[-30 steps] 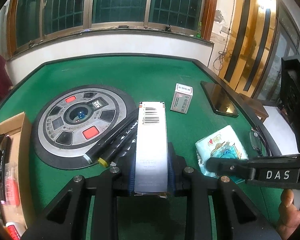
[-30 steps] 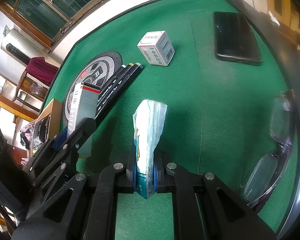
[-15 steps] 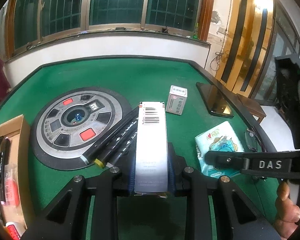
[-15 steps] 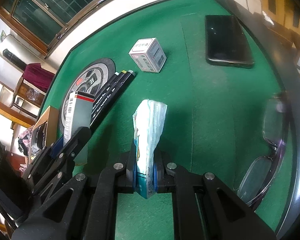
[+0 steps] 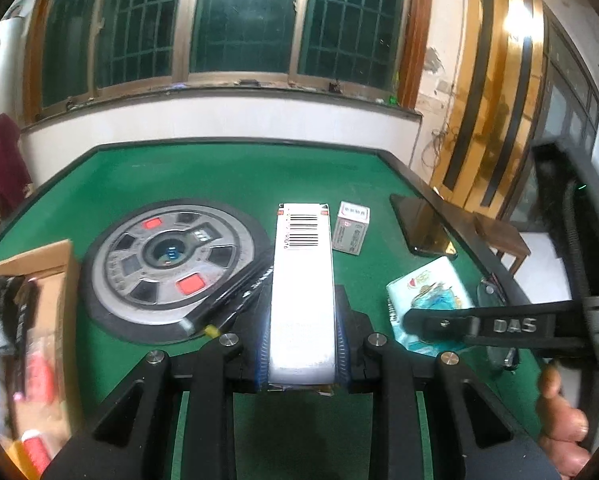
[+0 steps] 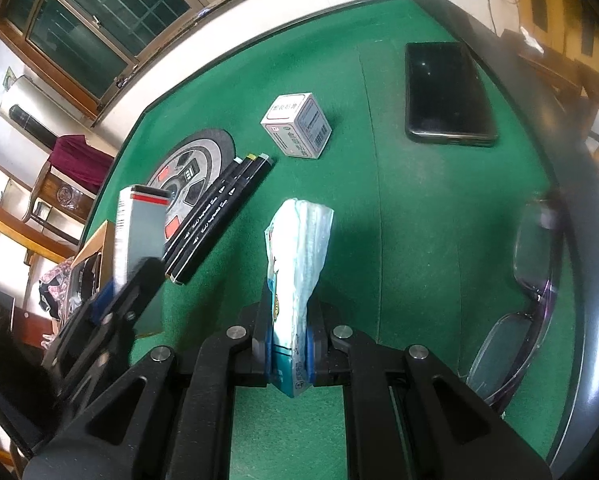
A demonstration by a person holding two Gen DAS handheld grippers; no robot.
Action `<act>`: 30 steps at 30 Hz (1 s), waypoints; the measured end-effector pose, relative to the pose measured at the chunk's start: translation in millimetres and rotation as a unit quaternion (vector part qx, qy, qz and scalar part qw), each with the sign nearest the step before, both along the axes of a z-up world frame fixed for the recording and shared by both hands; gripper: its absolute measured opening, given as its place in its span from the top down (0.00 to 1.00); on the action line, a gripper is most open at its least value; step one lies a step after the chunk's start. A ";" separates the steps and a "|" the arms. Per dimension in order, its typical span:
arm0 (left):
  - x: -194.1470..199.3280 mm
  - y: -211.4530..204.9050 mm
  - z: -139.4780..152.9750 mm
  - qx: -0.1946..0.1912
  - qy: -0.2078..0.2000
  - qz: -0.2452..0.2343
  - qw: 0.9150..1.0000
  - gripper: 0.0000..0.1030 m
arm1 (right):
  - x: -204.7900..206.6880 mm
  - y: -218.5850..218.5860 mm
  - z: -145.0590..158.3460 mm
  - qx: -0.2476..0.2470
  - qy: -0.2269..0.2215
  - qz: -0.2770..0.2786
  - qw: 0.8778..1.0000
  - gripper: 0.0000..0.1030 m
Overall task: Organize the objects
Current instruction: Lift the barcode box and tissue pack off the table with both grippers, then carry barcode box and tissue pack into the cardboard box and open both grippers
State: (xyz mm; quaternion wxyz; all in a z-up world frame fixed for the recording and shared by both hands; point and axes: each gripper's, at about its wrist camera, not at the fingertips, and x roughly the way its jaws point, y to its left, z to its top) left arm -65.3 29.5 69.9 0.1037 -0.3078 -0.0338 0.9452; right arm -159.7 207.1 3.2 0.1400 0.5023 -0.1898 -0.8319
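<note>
A: What have the left tongs [image 5: 302, 354] got?

B: They are clamped on a long white cardboard box with a barcode at its far end [image 5: 302, 280], held lengthwise and raised off the green felt counter [image 5: 227, 176].

A: And the right tongs [image 6: 287, 354]?

B: Squeezed tight on a soft plastic tissue pack with a blue and white print [image 6: 297, 264], which stands on edge between the pads, also off the counter.

A: What lies beyond them?

B: Ahead and left of the right tongs, three black marker pens [image 6: 219, 216] lie side by side, touching a round grey and black panel with red buttons [image 5: 167, 264]. Further ahead stands a small white cube-shaped box [image 6: 297, 126]; right of that lies a black smartphone [image 6: 447, 92]. A pair of purple-framed glasses [image 6: 519, 300] rests just right of the right tongs. An open brown cardboard box [image 5: 47, 280] sits left of the left tongs.
</note>
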 end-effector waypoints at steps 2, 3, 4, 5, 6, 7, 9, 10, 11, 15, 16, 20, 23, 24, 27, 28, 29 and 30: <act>12.3 -7.7 7.5 0.015 0.009 0.009 1.000 0.78 | 0.2 -2.8 -0.4 -0.001 0.000 0.004 1.000 0.92; 18.1 -11.8 11.1 0.024 0.012 0.013 1.000 0.78 | 0.8 -4.7 0.0 0.000 0.001 0.006 1.000 0.92; 26.5 -17.5 16.0 0.035 0.016 0.015 0.999 0.78 | 1.4 -6.1 0.6 0.001 0.003 0.007 1.000 0.92; 32.8 -21.7 19.6 0.040 0.019 0.018 0.999 0.78 | 2.5 -7.6 1.8 0.003 0.005 0.008 1.000 0.92; 37.7 -25.7 22.6 0.042 0.023 0.022 0.999 0.78 | 3.4 -9.5 3.7 0.005 0.009 0.010 1.000 0.92; 44.7 -32.1 27.3 0.043 0.027 0.026 0.998 0.78 | 3.3 -11.4 5.4 0.007 0.012 0.011 1.000 0.92; 54.0 -42.1 33.2 0.048 0.035 0.032 0.998 0.78 | 4.6 -15.8 8.2 0.012 0.019 0.014 1.000 0.92; 61.1 -50.3 37.7 0.052 0.041 0.039 0.997 0.78 | 5.1 -18.1 9.1 0.014 0.021 0.016 1.000 0.92; 65.6 -56.1 40.1 0.055 0.045 0.043 0.997 0.78 | 5.8 -19.9 10.3 0.013 0.022 0.016 1.000 0.92; 79.0 -87.5 42.6 0.063 0.052 0.069 0.994 0.78 | 7.1 -30.4 20.4 0.009 0.034 0.022 0.999 0.92; 82.7 -98.8 41.1 0.066 0.051 0.077 0.994 0.78 | 7.4 -34.0 23.6 0.007 0.037 0.026 0.999 0.92; 88.2 -131.8 32.0 0.078 0.044 0.107 0.990 0.78 | 15.6 -60.1 37.7 -0.008 0.052 0.058 0.997 0.92; 88.3 -157.0 23.3 0.088 0.034 0.133 0.987 0.78 | 21.8 -90.9 45.7 -0.015 0.061 0.092 0.994 0.92; 90.7 -165.4 20.2 0.093 0.032 0.140 0.985 0.78 | 22.2 -104.3 48.5 -0.015 0.060 0.104 0.993 0.92; 87.3 -186.9 6.1 0.102 0.015 0.165 0.981 0.78 | 19.7 -142.1 56.3 -0.015 0.060 0.140 0.988 0.92; 84.8 -191.5 -0.2 0.104 0.006 0.169 0.980 0.78 | 17.9 -153.8 57.4 -0.012 0.060 0.148 0.987 0.92; 84.0 -194.3 -5.6 0.107 -0.001 0.171 0.979 0.78 | 16.0 -167.3 58.3 -0.010 0.058 0.158 0.986 0.92; 82.3 -196.6 -10.1 0.109 -0.007 0.173 0.979 0.78 | 12.4 -182.3 59.0 -0.011 0.057 0.170 0.984 0.92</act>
